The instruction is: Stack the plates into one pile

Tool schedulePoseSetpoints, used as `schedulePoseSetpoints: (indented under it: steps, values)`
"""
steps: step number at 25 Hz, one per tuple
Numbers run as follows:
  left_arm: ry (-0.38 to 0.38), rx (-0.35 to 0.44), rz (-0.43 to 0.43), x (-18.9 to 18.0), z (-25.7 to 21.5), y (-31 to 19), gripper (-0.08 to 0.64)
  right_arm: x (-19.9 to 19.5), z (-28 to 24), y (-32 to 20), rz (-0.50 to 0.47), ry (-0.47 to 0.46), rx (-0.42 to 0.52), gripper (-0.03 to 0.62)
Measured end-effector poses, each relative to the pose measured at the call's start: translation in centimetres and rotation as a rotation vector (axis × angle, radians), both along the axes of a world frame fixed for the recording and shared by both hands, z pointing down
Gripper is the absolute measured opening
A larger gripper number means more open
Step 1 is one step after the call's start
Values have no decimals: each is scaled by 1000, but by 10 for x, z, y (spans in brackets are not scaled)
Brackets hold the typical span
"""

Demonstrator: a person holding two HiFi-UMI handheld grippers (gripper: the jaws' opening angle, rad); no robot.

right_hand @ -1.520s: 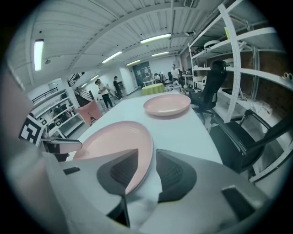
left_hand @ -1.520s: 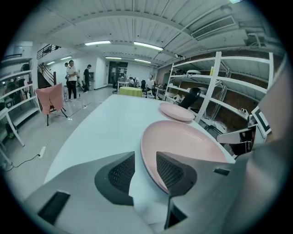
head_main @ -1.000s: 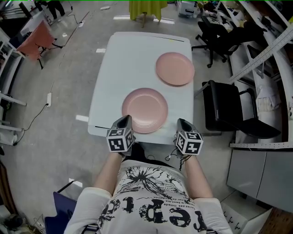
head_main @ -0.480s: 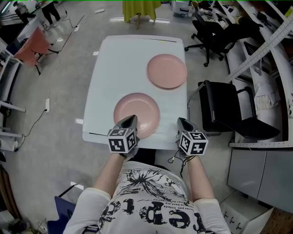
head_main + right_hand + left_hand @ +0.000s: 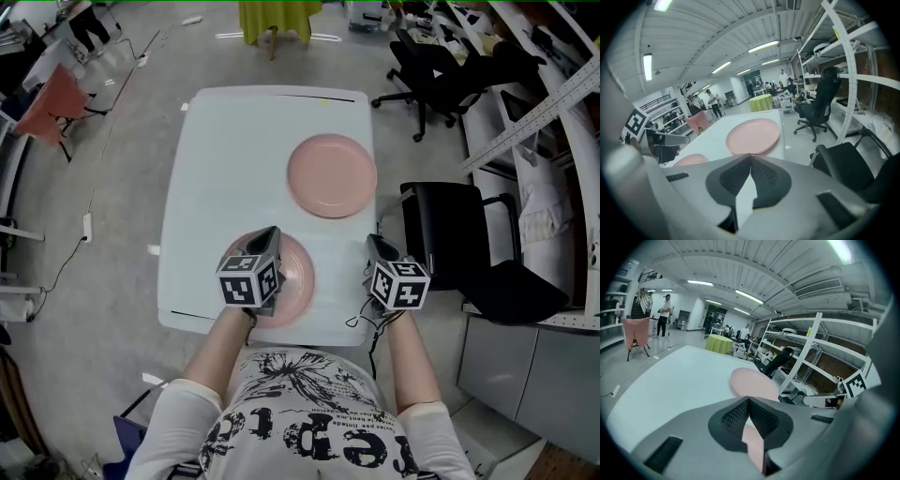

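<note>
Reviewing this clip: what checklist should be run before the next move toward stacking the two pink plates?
1. The near pink round plate and far pink round plate lie flat on the white table, apart: ok.
2. Top of far plate bare: ok.
3. Position of left gripper over near plate: ok; touching it: cannot tell.
4. Jaws of left gripper open for a grasp: not ok, shut and empty.
5. Jaws of right gripper open: not ok, shut and empty.

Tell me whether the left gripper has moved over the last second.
Yes. Judged against the table, the left gripper has gone forward, away from the person: it was at the table's near edge and now reaches across the near plate.
</note>
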State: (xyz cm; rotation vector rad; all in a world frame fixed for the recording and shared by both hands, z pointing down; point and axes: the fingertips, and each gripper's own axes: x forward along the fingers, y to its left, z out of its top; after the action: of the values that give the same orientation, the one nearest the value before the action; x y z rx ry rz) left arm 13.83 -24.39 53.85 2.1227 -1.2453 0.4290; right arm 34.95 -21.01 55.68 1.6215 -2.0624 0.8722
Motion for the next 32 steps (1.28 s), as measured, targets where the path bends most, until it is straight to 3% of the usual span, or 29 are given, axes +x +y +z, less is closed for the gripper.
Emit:
schedulePoseSetpoints:
  steps: [5,7,10,18,27,29,32]
  values:
    - [-47,-18,54,18,16,-53,76,24,12,-61,33,53,-32,9]
    - [-53,-36,68,23,26,-72,112,33,18,-83,47,71,-34,92]
    - [-60,-64,68,28,42,-104,141,45,28,-117,58,89,-34,117]
    - [-58,-138,41,33,79,-178,153,63,61,-181,57,111,-75,135]
    - [-68,-243,60,36,117,-196,161,70,94,-205,78,123,-177,137]
    - [-47,-249,83,40,121,-196,138,69,102,-204,72,123,-201,136]
    - [-44,-238,112,47,123,-196,81,67,111,-201,63,118,-223,77]
